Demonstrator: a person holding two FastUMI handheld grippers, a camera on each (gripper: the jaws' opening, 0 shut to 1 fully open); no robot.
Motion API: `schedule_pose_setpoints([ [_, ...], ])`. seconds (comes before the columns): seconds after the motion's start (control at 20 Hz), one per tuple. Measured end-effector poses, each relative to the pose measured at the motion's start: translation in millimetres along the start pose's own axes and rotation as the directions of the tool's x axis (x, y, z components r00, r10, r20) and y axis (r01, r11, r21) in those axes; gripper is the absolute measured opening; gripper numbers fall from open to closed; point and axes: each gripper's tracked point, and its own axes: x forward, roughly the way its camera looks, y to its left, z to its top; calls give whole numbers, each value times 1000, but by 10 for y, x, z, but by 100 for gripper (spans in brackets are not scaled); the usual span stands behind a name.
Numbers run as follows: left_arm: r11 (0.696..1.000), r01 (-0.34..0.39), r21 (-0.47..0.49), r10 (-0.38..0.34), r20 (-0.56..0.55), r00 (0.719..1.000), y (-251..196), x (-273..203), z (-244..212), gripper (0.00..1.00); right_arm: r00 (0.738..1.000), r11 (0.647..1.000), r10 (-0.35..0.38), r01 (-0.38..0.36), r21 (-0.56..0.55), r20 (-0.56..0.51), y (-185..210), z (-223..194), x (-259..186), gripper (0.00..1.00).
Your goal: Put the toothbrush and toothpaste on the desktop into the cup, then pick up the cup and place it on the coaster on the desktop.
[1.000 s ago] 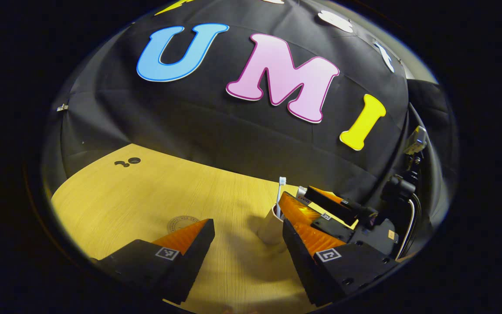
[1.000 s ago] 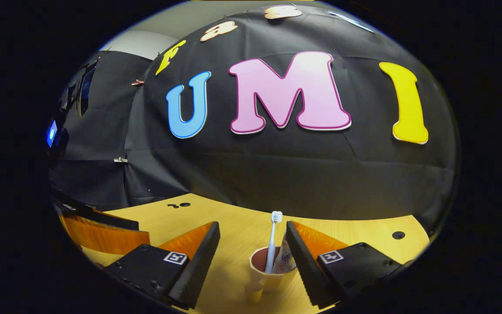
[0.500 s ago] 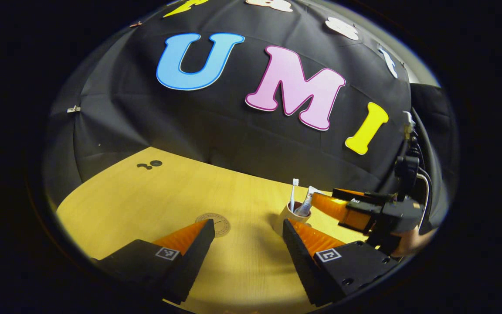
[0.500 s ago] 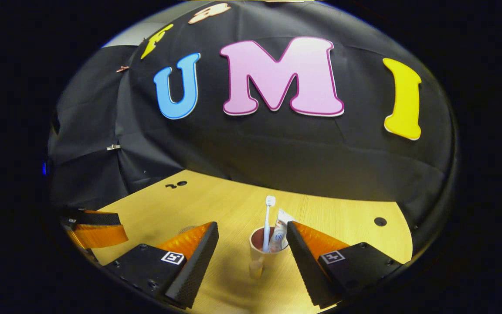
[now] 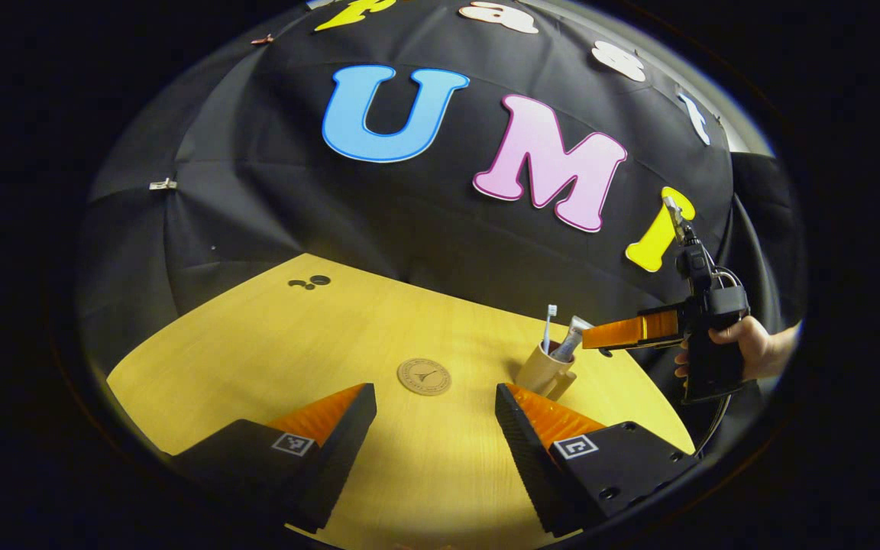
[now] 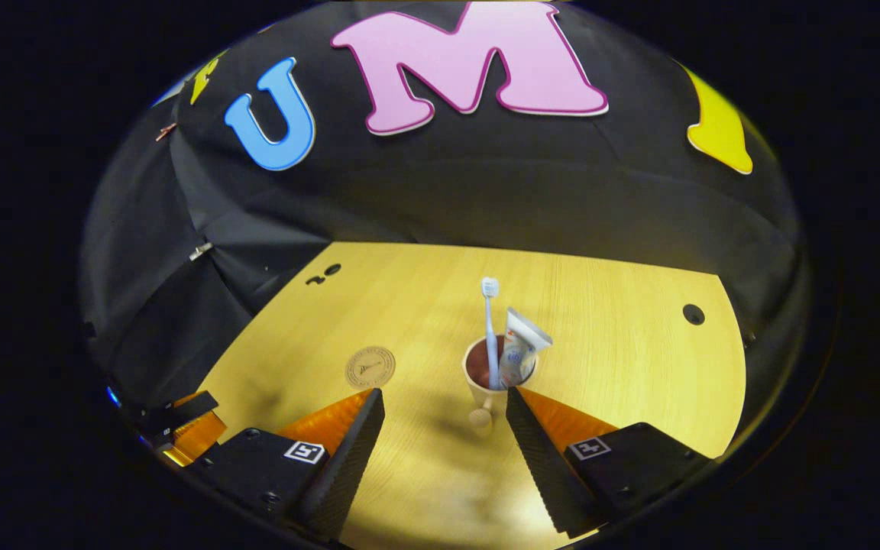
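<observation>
Desk (image 6: 623,359). Left gripper (image 5: 435,405): jaws apart, empty, near edge. Coaster (image 6: 370,367): flat, left of cup. Cup (image 6: 486,386): upright, holding toothbrush (image 6: 490,328) and toothpaste (image 6: 518,353). Right gripper (image 6: 444,409): jaws apart, empty, near cup.

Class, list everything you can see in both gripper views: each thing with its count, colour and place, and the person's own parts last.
cup: one, beige, upright on the desktop, right of the coaster
toothbrush: one, pale blue, standing in the cup
toothpaste: one, white tube, in the cup
coaster: one, round, tan, bare
desktop: one, light wood, with dark holes
left gripper: open, empty
right gripper: open, empty, facing the cup
hand: one, holding the right gripper
</observation>
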Motion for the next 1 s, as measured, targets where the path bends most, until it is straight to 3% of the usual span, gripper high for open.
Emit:
schedule_pose_setpoints([
  [0.15, 999, -43, -28, 43, -6, 999, 212, -141, -65, 98, 993, 999, -5, 11, 48, -119, -37, -176, 80, 98],
  [0.3, 994, -89, -60, 88, -20, 996, 398, -260, -157, 98, 964, 991, 12, 24, 129, -265, -56, -399, 204, 99],
  [0.6, 980, -147, -138, 143, -33, 989, 607, -453, -177, 98, 916, 985, -23, 89, 147, -401, -222, -607, 620, 99],
  [0.85, 967, -211, -140, 202, -73, 977, 798, -557, -274, 98, 894, 981, -73, 145, 131, -443, -375, -665, 892, 98],
  [1.0, 950, -240, -200, 223, -106, 969, 840, -599, -350, 98, 876, 985, -84, 145, 94, -476, -374, -739, 1003, 98],
])
